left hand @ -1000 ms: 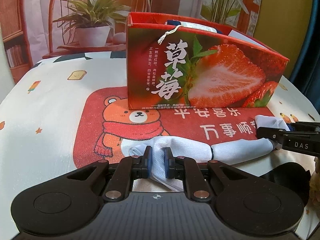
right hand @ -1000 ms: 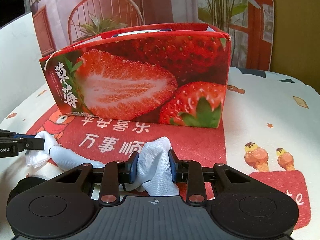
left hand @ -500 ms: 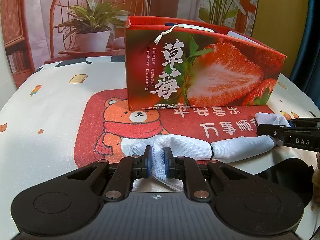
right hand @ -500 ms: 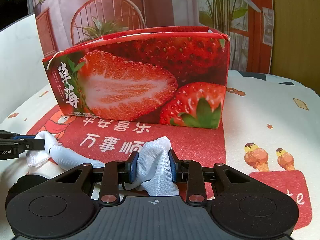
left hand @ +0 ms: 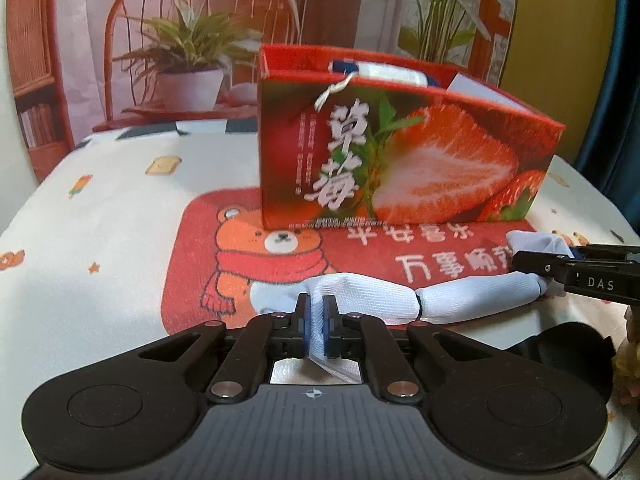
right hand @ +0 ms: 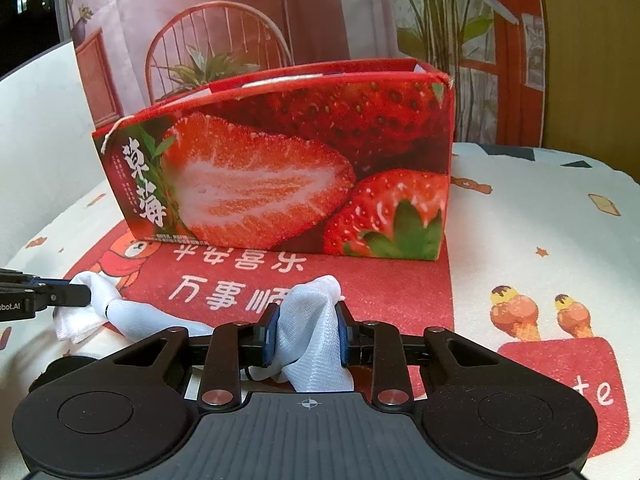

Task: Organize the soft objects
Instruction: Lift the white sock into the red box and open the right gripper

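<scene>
Left wrist view: left gripper [left hand: 316,316] clenched on one end of a white twisted cloth [left hand: 404,296]; right gripper [right hand: 307,326], jaws closing, pinches the other. The cloth lies on the table's cartoon-print cover [left hand: 120,224], near the red strawberry-printed box [left hand: 400,160]; both flanks open.

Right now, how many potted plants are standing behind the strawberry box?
2 show: a leafy one in a white pot left of the strawberry box, and a tall one rising behind it, pot hidden. More may be hidden.
</scene>
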{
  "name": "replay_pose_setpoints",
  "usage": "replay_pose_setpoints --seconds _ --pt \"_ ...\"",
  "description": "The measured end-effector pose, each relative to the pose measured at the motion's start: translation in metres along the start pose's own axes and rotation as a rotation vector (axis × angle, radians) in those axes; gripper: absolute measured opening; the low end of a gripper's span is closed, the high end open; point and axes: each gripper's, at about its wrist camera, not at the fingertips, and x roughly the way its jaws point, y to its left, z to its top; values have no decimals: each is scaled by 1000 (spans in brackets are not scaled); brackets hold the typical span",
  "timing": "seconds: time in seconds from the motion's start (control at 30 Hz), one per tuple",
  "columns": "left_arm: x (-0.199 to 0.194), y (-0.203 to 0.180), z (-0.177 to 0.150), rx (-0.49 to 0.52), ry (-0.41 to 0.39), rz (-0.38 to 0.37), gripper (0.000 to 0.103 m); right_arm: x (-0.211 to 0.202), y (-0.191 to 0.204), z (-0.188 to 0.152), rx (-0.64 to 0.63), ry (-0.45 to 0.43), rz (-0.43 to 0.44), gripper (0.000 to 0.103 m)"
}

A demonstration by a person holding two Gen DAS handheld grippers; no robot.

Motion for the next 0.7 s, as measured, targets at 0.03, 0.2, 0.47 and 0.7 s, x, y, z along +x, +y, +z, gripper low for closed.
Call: replay_pose_setpoints --seconds 0.03,0.2,0.47,0.7 --pt "-4 -1 2 4 -15 1 7 -2 -1 1 6 -4 2 25" --pt "-29 -3 22 34 -127 2 7 -21 -1 15 15 -65 25 25" --pt "-60 -8 75 52 -291 -12 7 -57 1 86 -77 -250 52 25" --pt "-39 -16 122 68 -293 -17 7 -42 -7 138 -132 -289 12 25"
